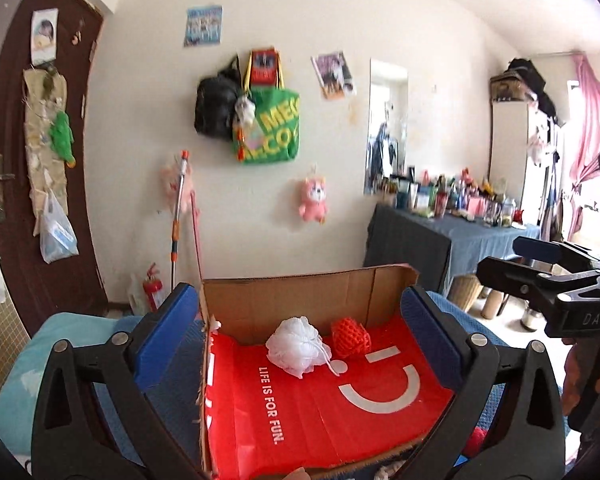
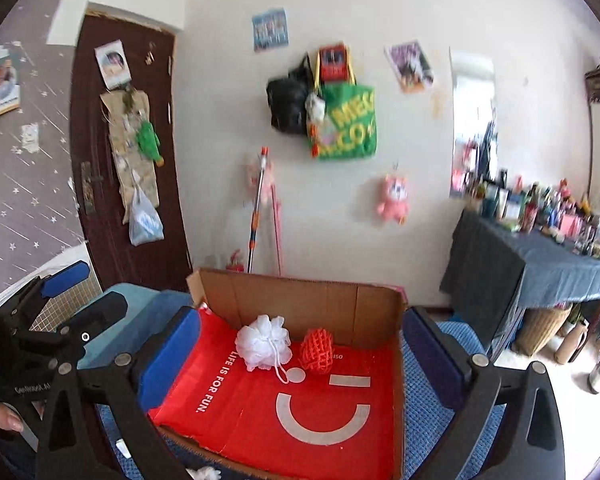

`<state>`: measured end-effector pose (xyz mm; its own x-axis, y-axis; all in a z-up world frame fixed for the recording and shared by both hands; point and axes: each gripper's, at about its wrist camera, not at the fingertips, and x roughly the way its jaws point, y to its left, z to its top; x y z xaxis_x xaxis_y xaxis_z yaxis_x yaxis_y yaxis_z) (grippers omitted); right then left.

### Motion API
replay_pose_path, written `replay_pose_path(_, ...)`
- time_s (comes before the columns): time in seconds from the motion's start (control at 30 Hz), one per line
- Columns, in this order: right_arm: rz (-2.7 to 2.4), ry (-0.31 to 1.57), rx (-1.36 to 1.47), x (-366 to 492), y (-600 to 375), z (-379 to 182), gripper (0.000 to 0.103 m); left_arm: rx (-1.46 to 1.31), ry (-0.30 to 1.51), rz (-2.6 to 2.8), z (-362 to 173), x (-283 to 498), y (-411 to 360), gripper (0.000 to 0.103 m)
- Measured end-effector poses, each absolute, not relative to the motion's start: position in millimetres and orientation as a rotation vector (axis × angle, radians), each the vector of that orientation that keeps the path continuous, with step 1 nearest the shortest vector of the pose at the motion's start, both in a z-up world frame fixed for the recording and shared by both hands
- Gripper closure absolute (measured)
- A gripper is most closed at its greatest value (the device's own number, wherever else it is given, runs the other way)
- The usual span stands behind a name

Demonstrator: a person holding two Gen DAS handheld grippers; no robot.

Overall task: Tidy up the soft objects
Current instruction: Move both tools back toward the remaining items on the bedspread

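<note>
Cardboard box [image 1: 300,292], red-lined, sits ahead of both wide, empty claws, left gripper [image 1: 300,320] and right gripper [image 2: 300,340]; inside lie a white pouf [image 1: 296,344] and orange net ball [image 1: 350,336]. Blue cloth [image 2: 428,392] beneath; cream wall [image 1: 300,208] beyond.

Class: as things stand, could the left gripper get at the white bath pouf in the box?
Probably yes: the left gripper is open and empty, the white pouf lies uncovered in the open-topped box, straight ahead.

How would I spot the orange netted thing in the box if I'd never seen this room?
Find the open cardboard box lined with red printed paper, in front of the wall. Two soft items sit near its back wall: the orange mesh ball is the right one. Its neighbour, the white bath pouf, is frilly and trails a cord.
</note>
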<state>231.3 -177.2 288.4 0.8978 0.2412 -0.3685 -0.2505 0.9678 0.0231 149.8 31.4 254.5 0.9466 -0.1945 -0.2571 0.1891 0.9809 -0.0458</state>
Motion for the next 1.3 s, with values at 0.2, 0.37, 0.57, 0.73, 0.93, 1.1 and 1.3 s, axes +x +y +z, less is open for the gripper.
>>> replay_pose_path(0.2,0.235,0.255,-0.023,162,-185,283,0.0,0.003,0.155,-0.153,243,83,29,0.0)
replay_pose_path(0.37,0.221,0.211,-0.032,122,-187,266,0.0,-0.016,0.103,-0.131,224,40,30,0.0)
replay_pose_path(0.57,0.18,0.215,-0.007,90,-191,223,0.0,-0.021,0.146,-0.105,189,23,28,0.0)
replay_pose_path(0.73,0.135,0.227,0.0,70,-196,182,0.0,0.011,0.158,-0.069,151,6,22,0.0)
replay_pose_path(0.93,0.114,0.274,0.03,59,-202,134,0.0,0.007,0.18,-0.075,116,-7,19,0.0)
replay_pose_path(1.1,0.09,0.341,0.039,60,-208,98,0.0,-0.004,0.21,-0.085,98,-10,18,0.0)
replay_pose_path(1.3,0.09,0.419,0.069,67,-214,72,0.0,-0.01,0.279,-0.087,76,-4,17,0.0)
